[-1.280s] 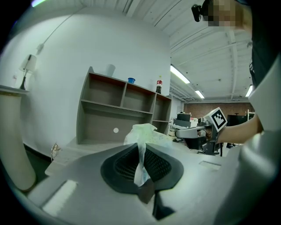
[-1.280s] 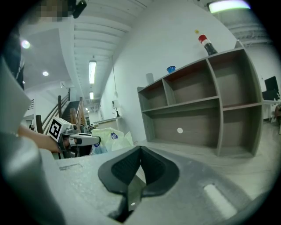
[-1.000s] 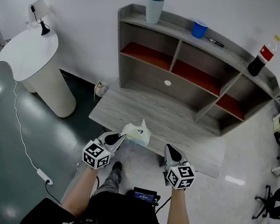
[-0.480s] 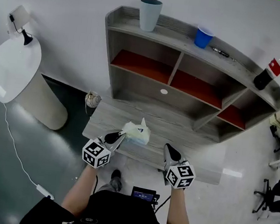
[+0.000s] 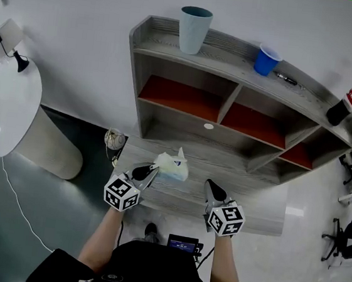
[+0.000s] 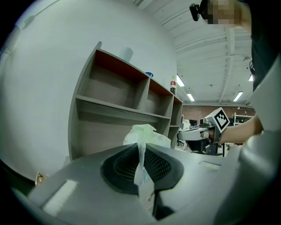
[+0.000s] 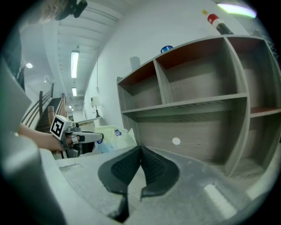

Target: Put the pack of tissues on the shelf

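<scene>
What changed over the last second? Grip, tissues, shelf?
The person has moved nearer the shelf, which fills more of the head view. Nothing taken or released: the left hand-held gripper stays shut on the pack of tissues, the right hand-held gripper stays shut and empty.

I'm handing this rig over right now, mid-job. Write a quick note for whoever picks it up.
Left tool: shut on a fold of the wrapper of the pack of tissues; the pack sticks out ahead of it.
Right tool: shut, empty, level beside the left one.
Shelf: straight ahead. The pack is over its low front board, not in any compartment.
Done: pack gripped.
Left: carry it onto the shelf and release.
</scene>
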A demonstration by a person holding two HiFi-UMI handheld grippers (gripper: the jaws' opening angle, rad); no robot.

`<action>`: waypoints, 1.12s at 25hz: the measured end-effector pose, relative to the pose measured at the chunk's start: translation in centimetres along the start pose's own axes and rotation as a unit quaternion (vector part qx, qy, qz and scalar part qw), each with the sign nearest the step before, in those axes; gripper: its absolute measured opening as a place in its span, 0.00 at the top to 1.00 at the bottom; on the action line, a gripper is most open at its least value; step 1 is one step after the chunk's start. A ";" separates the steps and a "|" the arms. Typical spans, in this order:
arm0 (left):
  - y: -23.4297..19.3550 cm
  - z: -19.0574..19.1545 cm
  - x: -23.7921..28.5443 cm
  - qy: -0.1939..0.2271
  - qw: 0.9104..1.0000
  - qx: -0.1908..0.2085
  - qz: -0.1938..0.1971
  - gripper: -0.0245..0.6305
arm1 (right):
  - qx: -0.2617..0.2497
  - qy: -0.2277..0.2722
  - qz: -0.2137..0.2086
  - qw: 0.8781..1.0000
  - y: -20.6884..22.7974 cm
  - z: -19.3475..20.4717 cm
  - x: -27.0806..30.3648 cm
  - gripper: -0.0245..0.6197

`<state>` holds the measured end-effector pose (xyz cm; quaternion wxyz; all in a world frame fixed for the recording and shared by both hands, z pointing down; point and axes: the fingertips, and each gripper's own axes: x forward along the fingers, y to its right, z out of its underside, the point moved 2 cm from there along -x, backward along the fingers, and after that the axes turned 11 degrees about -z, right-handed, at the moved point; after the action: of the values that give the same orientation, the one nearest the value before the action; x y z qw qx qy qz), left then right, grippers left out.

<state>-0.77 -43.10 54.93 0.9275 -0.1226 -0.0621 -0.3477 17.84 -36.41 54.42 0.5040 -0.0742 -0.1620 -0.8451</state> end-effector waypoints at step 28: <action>0.0 -1.3 1.4 0.006 0.999 0.000 -0.032 0.94 | -0.021 -0.009 -0.058 0.998 1.0 -1.6 2.5 0.96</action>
<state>0.31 -44.36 53.96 0.9162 -0.1185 -0.0599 -0.3781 17.55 -39.47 53.82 0.4509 -0.0829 -0.1523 -0.8756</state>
